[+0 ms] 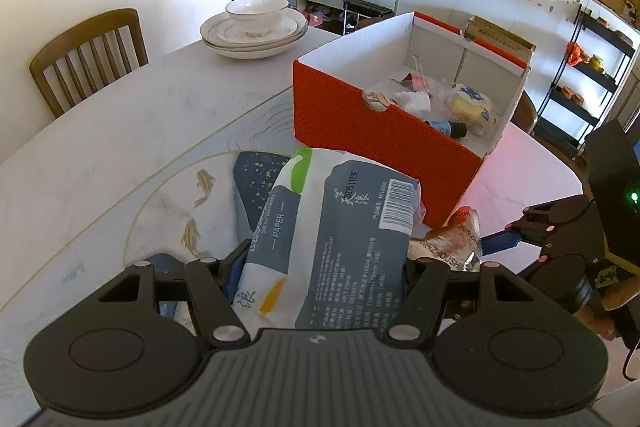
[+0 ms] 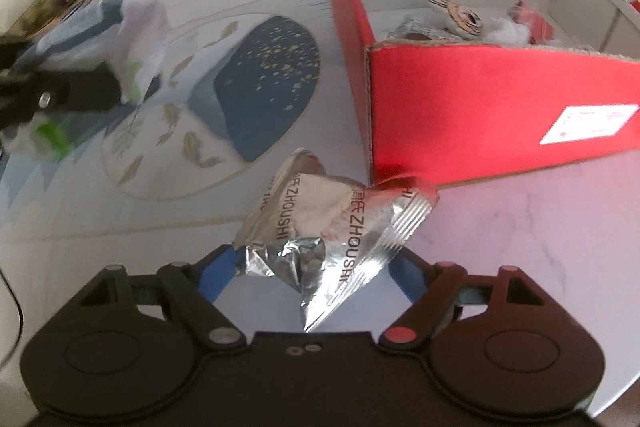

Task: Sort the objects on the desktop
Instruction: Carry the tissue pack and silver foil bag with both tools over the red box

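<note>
A soft pack of paper tissues (image 1: 332,227), grey and white with a barcode, is clamped between the fingers of my left gripper (image 1: 326,259), just in front of the red cardboard box (image 1: 360,131). A crumpled silver foil wrapper (image 2: 332,223) lies on the table at the near corner of the red box (image 2: 460,115). My right gripper (image 2: 314,259) straddles the wrapper, its blue fingers (image 2: 220,271) spread on either side and not squeezing it. In the left wrist view the foil wrapper (image 1: 460,235) and right gripper (image 1: 520,235) show at the right.
The box holds several small items, among them a dark bottle (image 1: 446,127) and a plastic-wrapped bundle (image 1: 472,103). A round fish-pattern placemat (image 2: 260,83) covers the table centre. Stacked bowls and plates (image 1: 254,27) stand at the far edge, with a wooden chair (image 1: 88,55) beyond.
</note>
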